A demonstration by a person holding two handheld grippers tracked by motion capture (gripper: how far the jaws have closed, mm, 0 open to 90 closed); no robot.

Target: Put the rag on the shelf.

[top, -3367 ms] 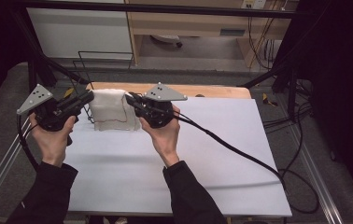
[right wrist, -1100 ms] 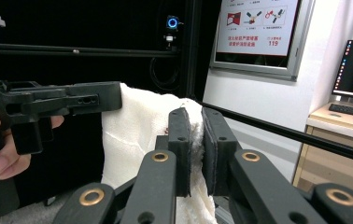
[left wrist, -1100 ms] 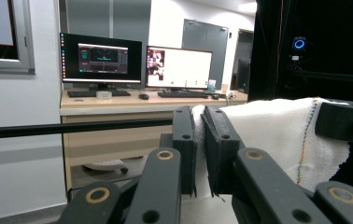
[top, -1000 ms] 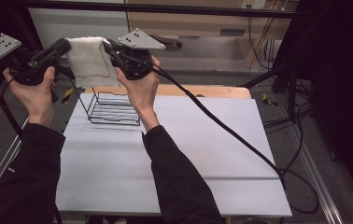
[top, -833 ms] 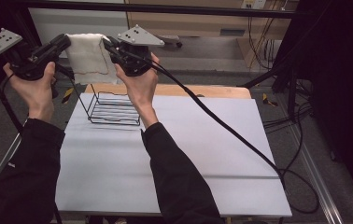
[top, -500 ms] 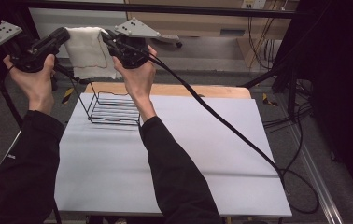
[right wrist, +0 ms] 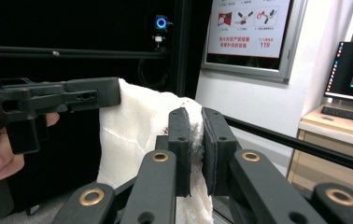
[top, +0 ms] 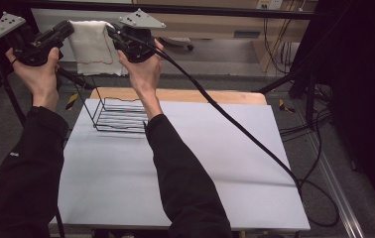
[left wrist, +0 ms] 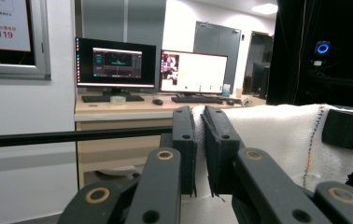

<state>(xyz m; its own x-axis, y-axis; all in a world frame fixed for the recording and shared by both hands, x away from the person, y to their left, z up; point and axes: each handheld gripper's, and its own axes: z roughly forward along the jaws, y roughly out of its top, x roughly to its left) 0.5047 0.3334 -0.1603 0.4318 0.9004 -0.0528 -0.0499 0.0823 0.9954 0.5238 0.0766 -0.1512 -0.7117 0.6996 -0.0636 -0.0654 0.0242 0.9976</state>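
**Two grippers hold a white cloth stretched in the air above a wire rack**

The left gripper (top: 62, 30) has its jaws nearly closed, pinching the upper left corner of a white cloth (top: 93, 45). The right gripper (top: 115, 34) does the same at the upper right corner. In the left gripper view, the two black jaws clamp a fold of the cloth (left wrist: 277, 135), which runs off to the right towards the other gripper. In the right gripper view, the jaws squeeze the cloth (right wrist: 132, 135) the same way, with the other gripper and a hand beyond it.

The cloth hangs flat between the grippers, raised high beyond the far edge of the table (top: 185, 163), with its lower edge loose.

To do this step well, both grips should stay firm and level, and the hands should keep an even distance so the top edge stays taut and the cloth hangs without twisting.

Below the cloth, a black wire rack (top: 118, 116) stands on the far left part of the table, well apart from the cloth. It looks like the likeliest snag if the cloth comes down. A thick black cable (top: 235, 124) trails from the right gripper across the table and off its right side. Both forearms, in dark sleeves, reach up over the table.
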